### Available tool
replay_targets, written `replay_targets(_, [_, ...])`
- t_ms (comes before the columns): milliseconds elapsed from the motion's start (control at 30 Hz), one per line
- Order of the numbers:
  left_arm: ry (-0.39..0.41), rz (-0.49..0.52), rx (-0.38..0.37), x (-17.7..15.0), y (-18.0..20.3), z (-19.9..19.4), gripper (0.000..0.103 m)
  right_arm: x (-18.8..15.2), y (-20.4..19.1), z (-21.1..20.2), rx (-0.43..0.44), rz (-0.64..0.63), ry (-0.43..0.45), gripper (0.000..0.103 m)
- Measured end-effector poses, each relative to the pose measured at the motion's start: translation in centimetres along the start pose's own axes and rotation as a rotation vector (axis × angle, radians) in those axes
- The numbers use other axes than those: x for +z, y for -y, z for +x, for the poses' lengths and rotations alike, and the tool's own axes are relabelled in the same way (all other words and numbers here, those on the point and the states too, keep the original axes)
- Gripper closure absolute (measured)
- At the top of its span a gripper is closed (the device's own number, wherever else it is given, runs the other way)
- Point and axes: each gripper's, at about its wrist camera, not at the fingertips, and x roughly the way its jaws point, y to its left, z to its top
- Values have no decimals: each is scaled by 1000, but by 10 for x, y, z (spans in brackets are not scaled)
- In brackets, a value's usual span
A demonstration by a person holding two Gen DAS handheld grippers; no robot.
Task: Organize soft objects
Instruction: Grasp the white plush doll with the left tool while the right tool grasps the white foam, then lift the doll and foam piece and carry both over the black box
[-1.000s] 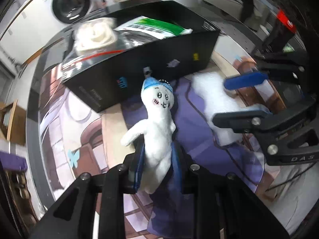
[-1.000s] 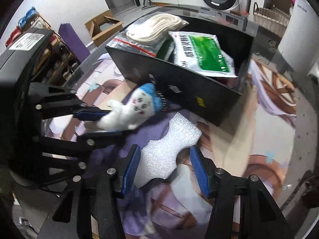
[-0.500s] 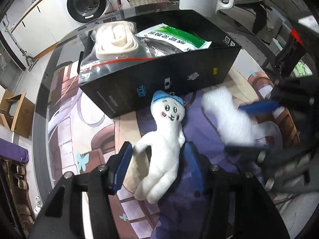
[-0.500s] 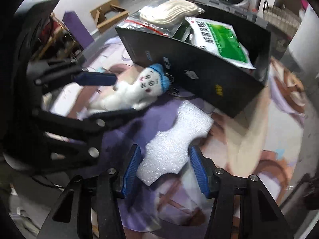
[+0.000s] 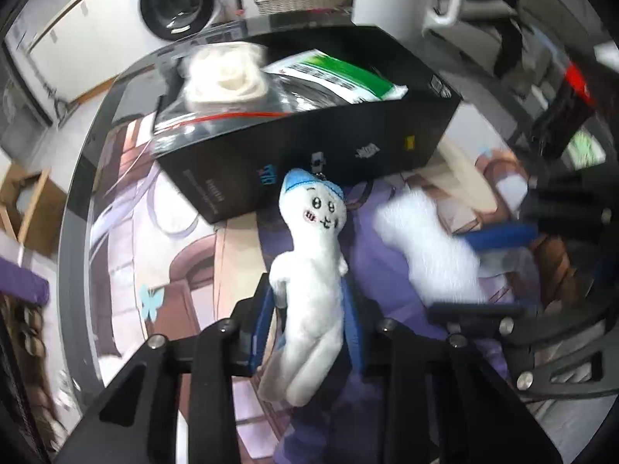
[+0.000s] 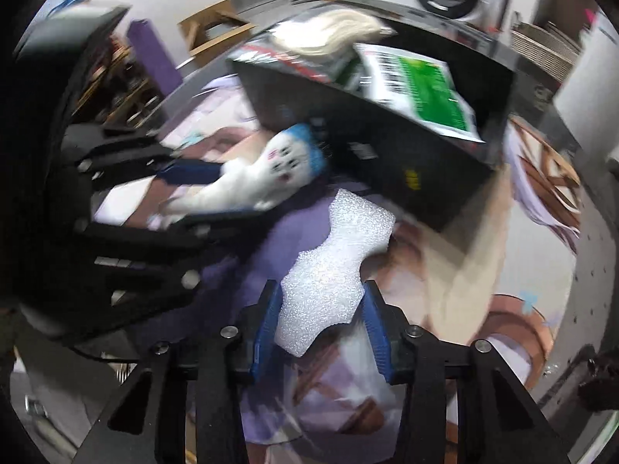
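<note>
Both grippers are pointing steeply down beside the black box (image 5: 309, 147). The left gripper (image 5: 309, 309) is pinching the plush toy (image 5: 309, 270); the right gripper (image 6: 319, 309), jaws just closing, is squeezing the foam piece (image 6: 332, 270).

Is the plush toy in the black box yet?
Out. The plush toy lies on the mat before the black box, left gripper shut on it.

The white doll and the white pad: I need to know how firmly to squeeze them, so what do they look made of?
The doll looks like short-pile plush over soft stuffing: a fuzzy matte surface, stitched face, blue fabric cap. The pad looks like white packing foam: a grainy, slightly sparkling surface with cleanly cut curved edges. Both probably give under pressure.
</note>
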Motion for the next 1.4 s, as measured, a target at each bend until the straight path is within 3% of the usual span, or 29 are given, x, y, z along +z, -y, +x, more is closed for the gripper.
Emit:
replay_targets(133, [3, -46, 24, -1, -9, 0, 67, -3, -9, -2, -35, -28, -26, 61])
replay_targets(200, [4, -47, 55, -1, -10, 2, 61, -1, -5, 0, -88, -13, -24, 60])
replay_targets(267, [-14, -44, 46, -1, -8, 6, 51, 0, -2, 2, -78, 8, -24, 58])
replay_targets(433, [-20, -7, 63, 1, -2, 12, 48, -2, 7, 4, -107, 39, -26, 50])
replay_targets(567, [-22, 8, 61, 3, 0, 12, 51, -6, 16, 1, -122, 47, -10, 50])
replay_targets(600, [-22, 18, 55, 2, 1, 11, 55, -7, 16, 1, -125, 41, -9, 51])
replay_targets(633, [-24, 30, 35, 1, 4, 9, 66, -8, 16, 1, -128, 33, -10, 53])
replay_targets(667, [-28, 38, 30, 1, 7, 8, 67, -8, 16, 0, -125, 31, -7, 60])
replay_targets(1067, [-23, 68, 31, 0, 10, 11, 70, -5, -9, -5, -100, -26, 8, 63])
replay_targets(1400, [55, 123, 20, -1, 23, -11, 70, -3, -10, -26, -93, -20, 57, 63])
